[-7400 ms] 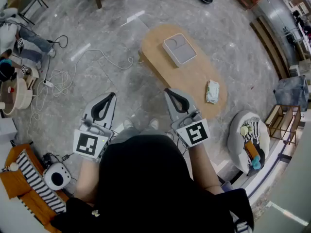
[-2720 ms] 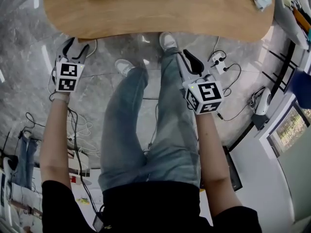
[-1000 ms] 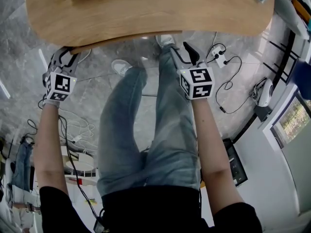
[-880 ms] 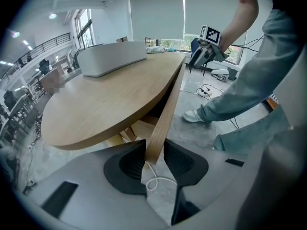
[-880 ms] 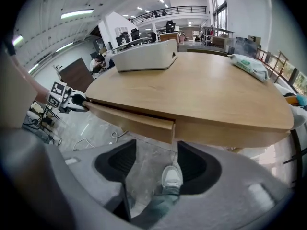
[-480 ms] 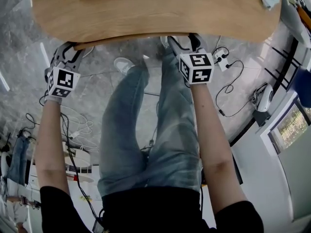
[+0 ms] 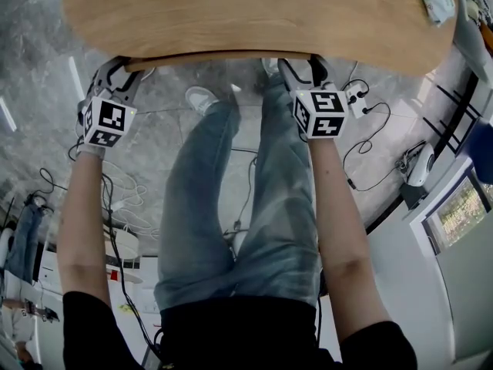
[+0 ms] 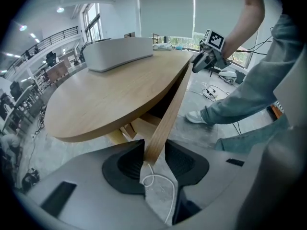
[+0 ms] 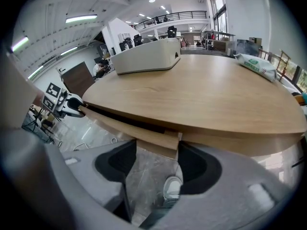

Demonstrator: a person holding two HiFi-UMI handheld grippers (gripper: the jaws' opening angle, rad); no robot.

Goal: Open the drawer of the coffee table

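- Drawer first, from the head view: we are seeing the pale wooden drawer front (image 7: 216,57) as a thin strip just under the near edge of the oval light-wood coffee table (image 7: 246,14). By our judgement it is barely out. We are standing over it, with the left gripper (image 7: 117,72) at its left end and the right gripper (image 7: 300,66) at its right end.
- Left gripper view: the jaws are pinching the end of the drawer front across its thickness, with both pads touching the wood, yet they are easing open. We are wanting a firmer squeeze before any pull, or that end may slip free.
- Right gripper view: the jaws are standing wide and closing on the other end, and the board is filling the gap between the pads. A flat white tray (image 9: 148,56) is resting on the top, well back from the edge.
- For a clean pull, we are aiming to draw both ends toward ourselves together, level and at one pace, so nothing jams askew. We are also needing to step back, since our legs (image 7: 231,191) are standing right in its path.
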